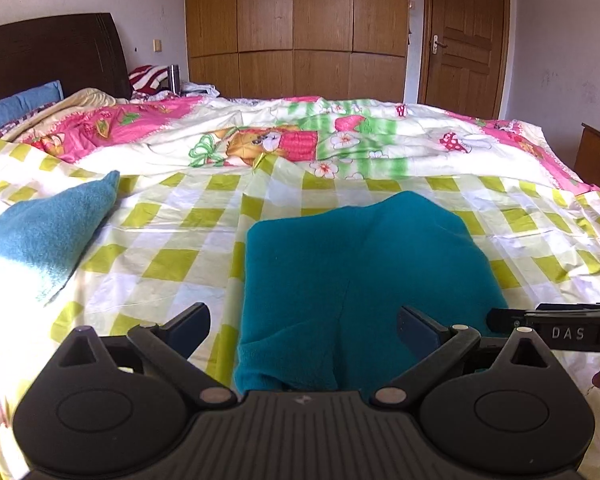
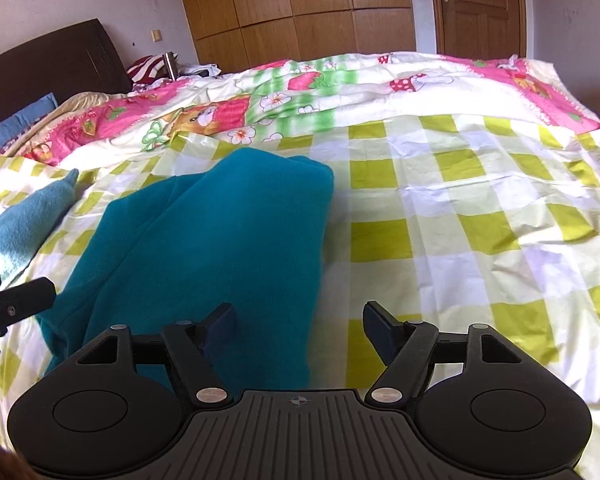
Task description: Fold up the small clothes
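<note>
Bright daylight floods in from the left, blowing out the light blue cloth [image 1: 40, 236] to glaring white, while fisheye bending curves the wardrobe [image 1: 296, 28] and darkens corners.

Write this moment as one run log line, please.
left tongs: open | right tongs: open, holding nothing | teal garment: lying folded on checked sheet
</note>
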